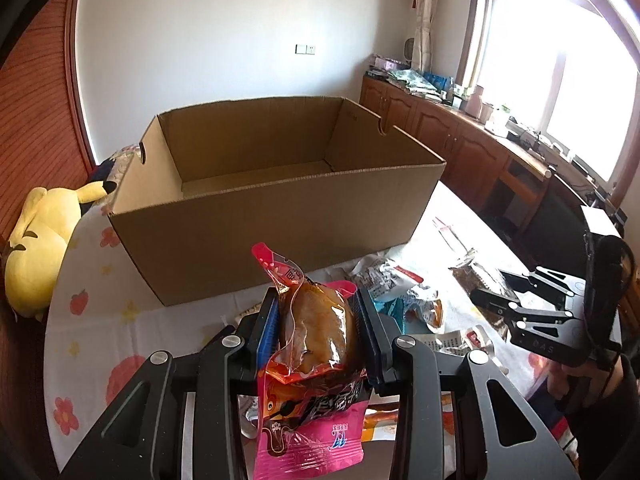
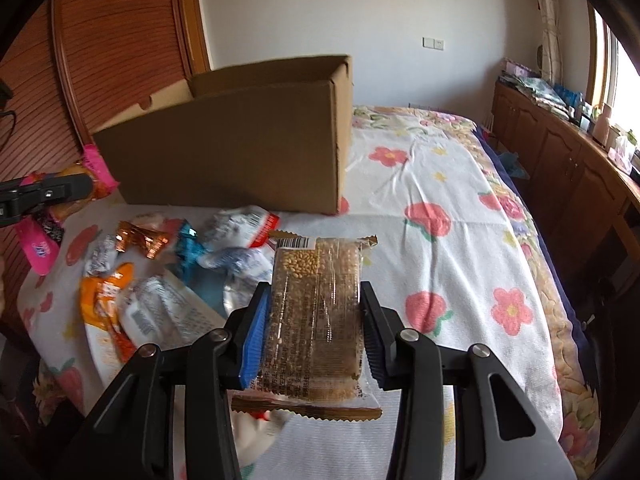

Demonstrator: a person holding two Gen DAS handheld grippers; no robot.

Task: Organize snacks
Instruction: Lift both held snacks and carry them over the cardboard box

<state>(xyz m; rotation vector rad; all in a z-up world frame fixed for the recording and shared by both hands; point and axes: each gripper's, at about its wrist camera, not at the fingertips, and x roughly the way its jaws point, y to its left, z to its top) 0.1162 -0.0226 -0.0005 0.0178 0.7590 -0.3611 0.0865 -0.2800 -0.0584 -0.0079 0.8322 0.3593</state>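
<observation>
My left gripper is shut on a pink snack packet with a brown pastry inside, lifted above the bed in front of the open cardboard box. In the right wrist view my right gripper is shut on a clear-wrapped grain bar, raised over the flowered bedspread. The box stands ahead and to the left there, and the left gripper with its pink packet shows at the left edge. The right gripper appears at the right of the left wrist view.
Several loose snack packets lie on the bedspread left of the grain bar. A yellow plush toy lies left of the box. Wooden cabinets with clutter run under the window on the right. A wooden headboard stands behind the box.
</observation>
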